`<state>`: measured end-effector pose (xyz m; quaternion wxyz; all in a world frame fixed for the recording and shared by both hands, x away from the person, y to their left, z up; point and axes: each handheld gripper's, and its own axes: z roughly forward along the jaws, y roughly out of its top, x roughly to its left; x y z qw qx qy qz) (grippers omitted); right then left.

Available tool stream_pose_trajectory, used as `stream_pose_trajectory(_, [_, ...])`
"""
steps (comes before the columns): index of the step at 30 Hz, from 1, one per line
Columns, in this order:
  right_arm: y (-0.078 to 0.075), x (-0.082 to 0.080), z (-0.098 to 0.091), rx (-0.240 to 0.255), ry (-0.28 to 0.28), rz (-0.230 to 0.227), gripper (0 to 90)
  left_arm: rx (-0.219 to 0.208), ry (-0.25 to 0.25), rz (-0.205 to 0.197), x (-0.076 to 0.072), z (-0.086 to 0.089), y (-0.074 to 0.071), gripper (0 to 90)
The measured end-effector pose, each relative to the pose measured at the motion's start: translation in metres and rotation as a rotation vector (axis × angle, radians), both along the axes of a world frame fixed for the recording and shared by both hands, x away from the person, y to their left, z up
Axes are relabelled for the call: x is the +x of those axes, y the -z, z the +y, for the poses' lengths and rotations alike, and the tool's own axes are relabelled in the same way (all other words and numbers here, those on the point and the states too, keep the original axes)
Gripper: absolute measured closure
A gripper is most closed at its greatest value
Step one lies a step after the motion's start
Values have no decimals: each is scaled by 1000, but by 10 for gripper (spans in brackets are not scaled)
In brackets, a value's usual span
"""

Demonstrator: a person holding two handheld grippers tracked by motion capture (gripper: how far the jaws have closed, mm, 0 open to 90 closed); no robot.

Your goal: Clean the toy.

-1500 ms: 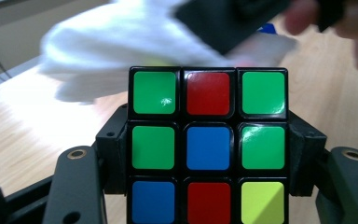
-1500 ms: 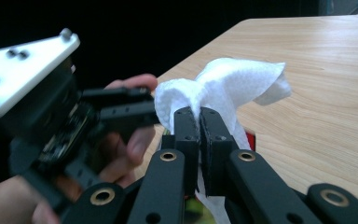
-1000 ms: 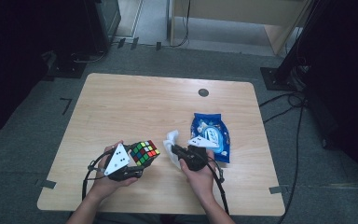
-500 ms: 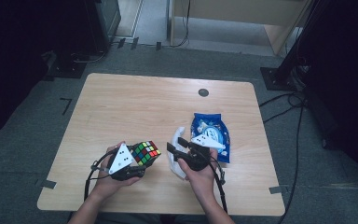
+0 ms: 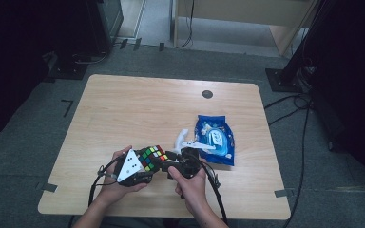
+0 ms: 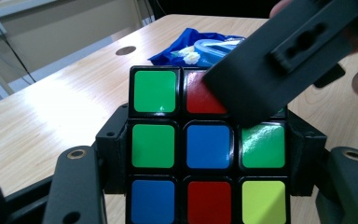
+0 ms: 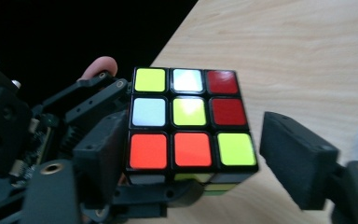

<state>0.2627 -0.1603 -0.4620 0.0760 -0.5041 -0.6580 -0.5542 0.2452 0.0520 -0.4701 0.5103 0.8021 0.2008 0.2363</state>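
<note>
Right gripper (image 5: pixel 171 159) moved from white piece (image 5: pixel 180 138) to cube (image 5: pixel 152 157); fingers just opened around it.

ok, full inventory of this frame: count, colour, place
cube: 1, multicolour, near table edge, clamped in left gripper
bag: 1, blue with white print, table right of centre
white piece: 1, white, lying just left of bag
table: 1, light wood, with a dark round grommet near far edge
left gripper: 1, black, shut on cube
right gripper: 1, black, jaws either side of cube, just been opening, right jaw clear of it
hands: 2, coming in from bottom edge
</note>
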Motion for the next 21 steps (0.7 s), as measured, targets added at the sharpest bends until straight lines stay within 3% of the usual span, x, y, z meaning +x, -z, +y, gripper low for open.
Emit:
stream_pose_trajectory(2, [2,0,0,32,-10,24,333,2,5,0,-1,-2,1,340])
stream_pose_trajectory(6, [2,0,-3,30,-18,53,345,0,19,23,0,-3,2,339])
stream_pose_trajectory(13, [-3,4,-16,-13,26,28,346,42,66,52,4,2,7,293])
stream_pose_trajectory(17, [-14,8,-30,-1,32,9,346,94,31,32,9,10,10,301])
stream_pose_trajectory(21, [-17,9,-30,-14,1,14,345,87,18,22,10,13,9,311])
